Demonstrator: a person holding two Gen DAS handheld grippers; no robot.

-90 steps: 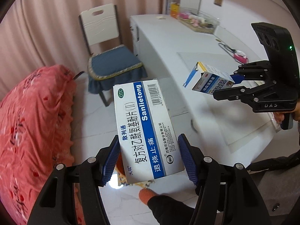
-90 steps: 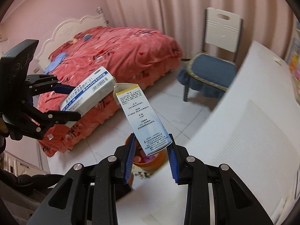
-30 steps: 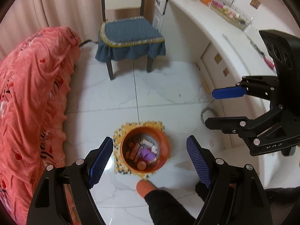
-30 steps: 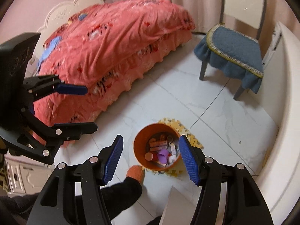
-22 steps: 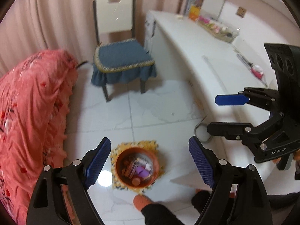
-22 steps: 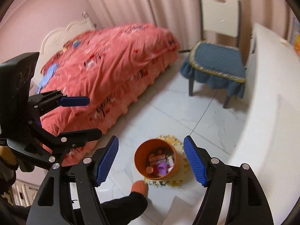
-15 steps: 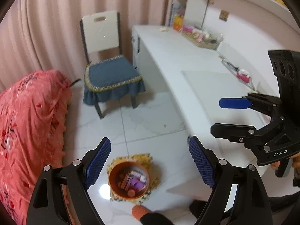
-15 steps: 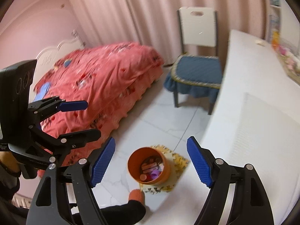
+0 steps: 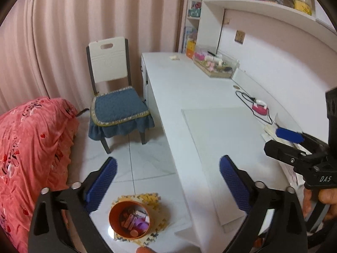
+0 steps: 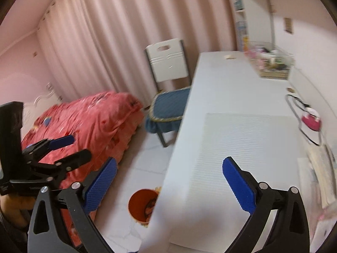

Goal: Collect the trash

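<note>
Left gripper (image 9: pixel 167 181), black-framed with blue ribbed pads, jaws spread wide and holding nothing; right gripper (image 10: pixel 168 181), same build, likewise spread and empty. Both hang above the edge of the long white desk (image 9: pixel 189 88), over its pale rectangular mat (image 9: pixel 223 147). The round orange trash bin (image 9: pixel 129 219), part-filled with small packets and a purple item, stands on the white tiled floor on a yellow patterned foam mat (image 9: pixel 155 200), beside the desk and near the bed's red quilt (image 9: pixel 31 137). A pink-and-white corded device (image 9: pixel 260 107) lies far along the desk. Hazard: further trash is not clearly identifiable; blur in the right view suggests motion, and a hasty reach could seize the device's cord or another desk item instead.
</note>
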